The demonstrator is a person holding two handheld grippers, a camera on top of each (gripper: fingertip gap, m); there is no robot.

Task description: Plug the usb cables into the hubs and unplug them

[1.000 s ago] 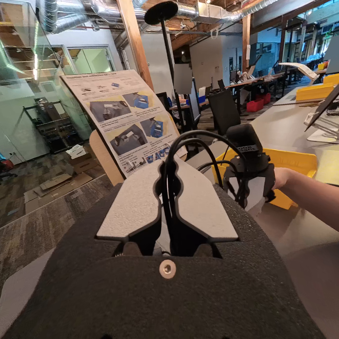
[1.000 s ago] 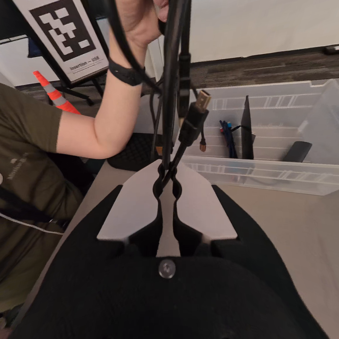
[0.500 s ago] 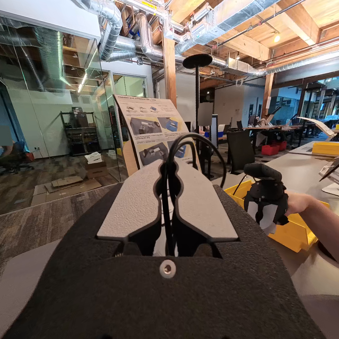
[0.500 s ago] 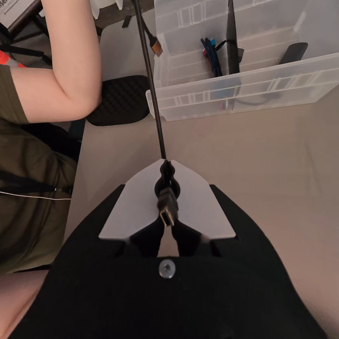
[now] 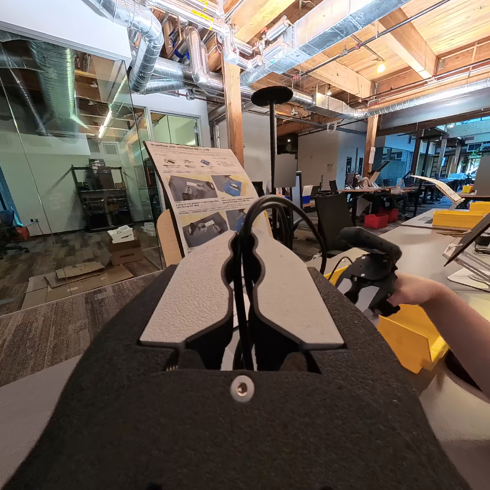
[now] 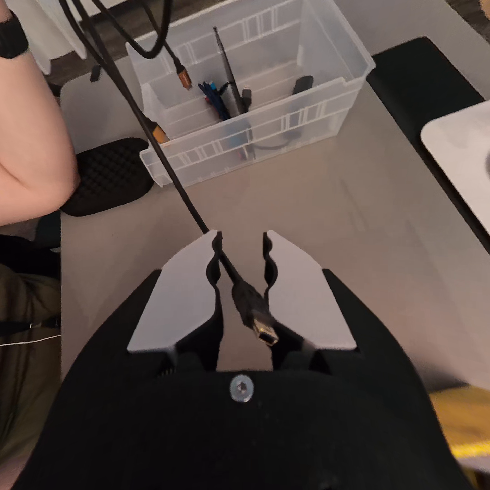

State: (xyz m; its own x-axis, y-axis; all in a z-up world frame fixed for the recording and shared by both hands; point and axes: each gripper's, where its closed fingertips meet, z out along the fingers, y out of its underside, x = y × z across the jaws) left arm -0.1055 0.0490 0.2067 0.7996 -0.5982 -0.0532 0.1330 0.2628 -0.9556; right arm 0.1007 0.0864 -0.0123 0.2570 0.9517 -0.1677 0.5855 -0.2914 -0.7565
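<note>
My left gripper (image 5: pixel 244 238) is held up in the air, shut on a bundle of black usb cables (image 5: pixel 242 286) that loop over its tips and hang down to the right. My right gripper (image 6: pixel 241 234) is open above the grey table. A black cable with a small gold-tipped plug (image 6: pixel 256 315) lies loose between its jaws, against the left finger (image 6: pixel 185 291), plug end towards the camera. Orange-ended plugs (image 6: pixel 183 77) dangle over a clear divided bin (image 6: pixel 331 116). The right gripper also shows in the left wrist view (image 5: pixel 371 275), held by a hand.
The clear bin holds blue cables (image 6: pixel 214 102), a black divider and a dark oblong thing (image 6: pixel 302 83). A black quilted pad (image 6: pixel 111 175) and a person's arm (image 6: pixel 29 148) are at the left. A yellow bin (image 5: pixel 408 342) and an instruction board (image 5: pixel 201 193) stand beyond. Some 30 centimeters of space lies between my two pairs of fingers.
My right gripper has opened; it was shut on the cable just behind the plug, which now lies loose between the jaws. It has drawn back from the bin. My left gripper has tilted upward.
</note>
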